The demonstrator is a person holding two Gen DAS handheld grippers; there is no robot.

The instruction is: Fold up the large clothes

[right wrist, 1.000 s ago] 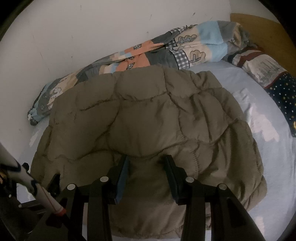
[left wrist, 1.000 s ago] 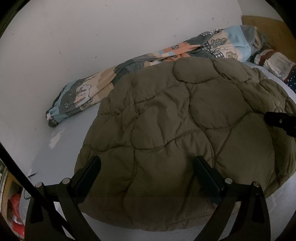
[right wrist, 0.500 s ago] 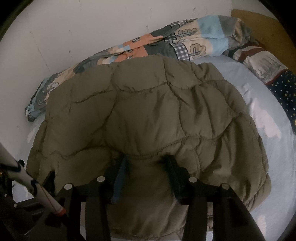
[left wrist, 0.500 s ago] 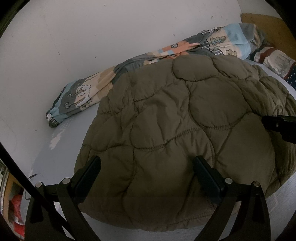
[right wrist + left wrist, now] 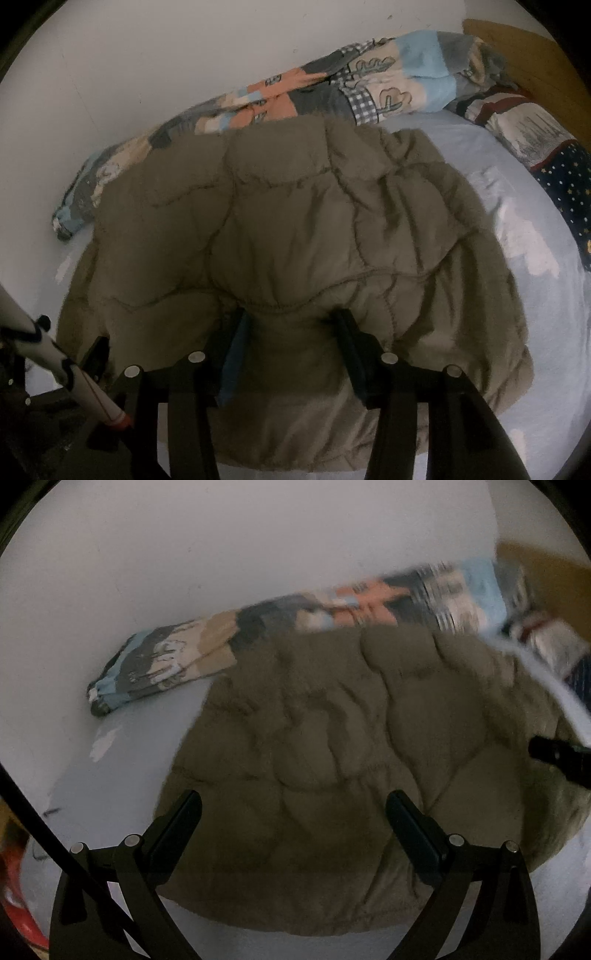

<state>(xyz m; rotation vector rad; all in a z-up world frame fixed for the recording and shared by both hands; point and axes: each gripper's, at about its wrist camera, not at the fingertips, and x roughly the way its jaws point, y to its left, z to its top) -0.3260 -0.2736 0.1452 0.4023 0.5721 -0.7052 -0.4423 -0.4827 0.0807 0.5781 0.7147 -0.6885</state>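
An olive quilted puffer jacket (image 5: 332,738) (image 5: 295,221) lies spread on a bed with a light blue sheet (image 5: 524,295). My left gripper (image 5: 293,797) hovers open and wide over the jacket's near left part, holding nothing; this view is blurred by motion. My right gripper (image 5: 290,314) sits at the jacket's near folded hem. Its jaws are opening, and the puffy fold lies loosely between them, draped over the fingertips (image 5: 343,325). The right gripper's tip (image 5: 554,753) shows at the right edge of the left wrist view.
A rolled patchwork blanket (image 5: 332,85) (image 5: 258,638) lies along the white wall behind the jacket. Patterned pillows (image 5: 561,173) and a wooden headboard (image 5: 517,48) are at the far right. A white rod with a red band (image 5: 74,369) crosses the lower left.
The right gripper's jaws have spread wider around the jacket's fold. The left gripper has lifted and drawn back a little, so the jacket sits lower and blurred in its view.
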